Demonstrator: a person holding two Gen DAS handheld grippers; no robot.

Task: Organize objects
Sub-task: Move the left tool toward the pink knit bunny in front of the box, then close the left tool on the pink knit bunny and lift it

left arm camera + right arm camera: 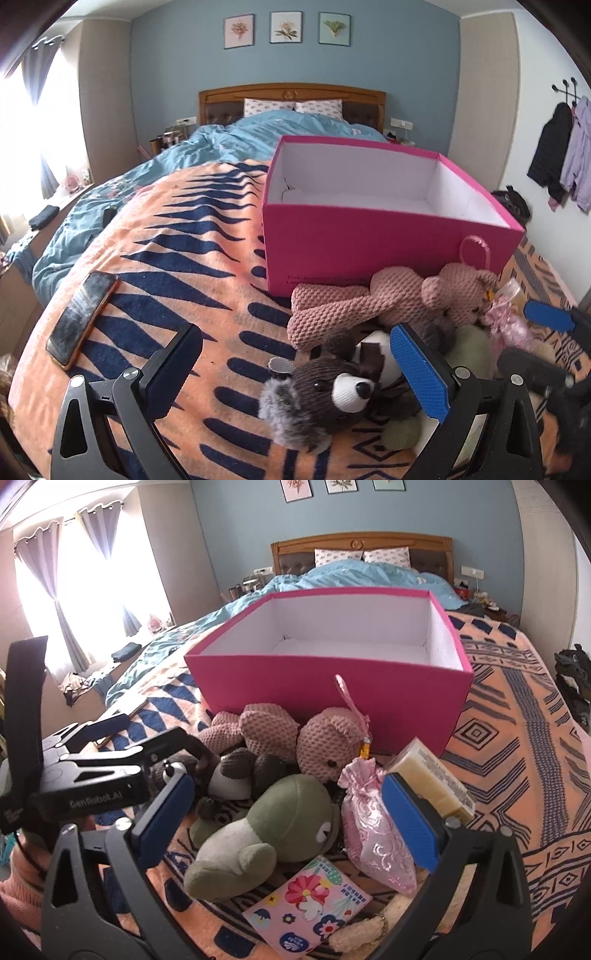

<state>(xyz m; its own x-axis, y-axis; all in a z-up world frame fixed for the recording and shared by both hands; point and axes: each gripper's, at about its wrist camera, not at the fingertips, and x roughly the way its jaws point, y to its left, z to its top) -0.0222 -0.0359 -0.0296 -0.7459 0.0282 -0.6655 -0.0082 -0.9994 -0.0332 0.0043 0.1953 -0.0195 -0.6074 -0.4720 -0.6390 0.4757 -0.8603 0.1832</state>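
While the pink box (332, 686) sits empty at 12 o'clock behind the toy pile, nothing looks packed yet, so this reads as the first pick. Right gripper (288, 812), jaws wide and holding nothing, tilts down over the green plush (266, 830); next move: drop lower, close on it. Left gripper (295, 369), equally wide and empty, tilts down over the brown raccoon plush (317, 398).

Sun is shining through the window (92, 576) with purple curtains (33, 565). Three flower pictures (286, 27) are hanging on the blue wall (295, 66) (above the bed's wooden headboard (291, 94)).
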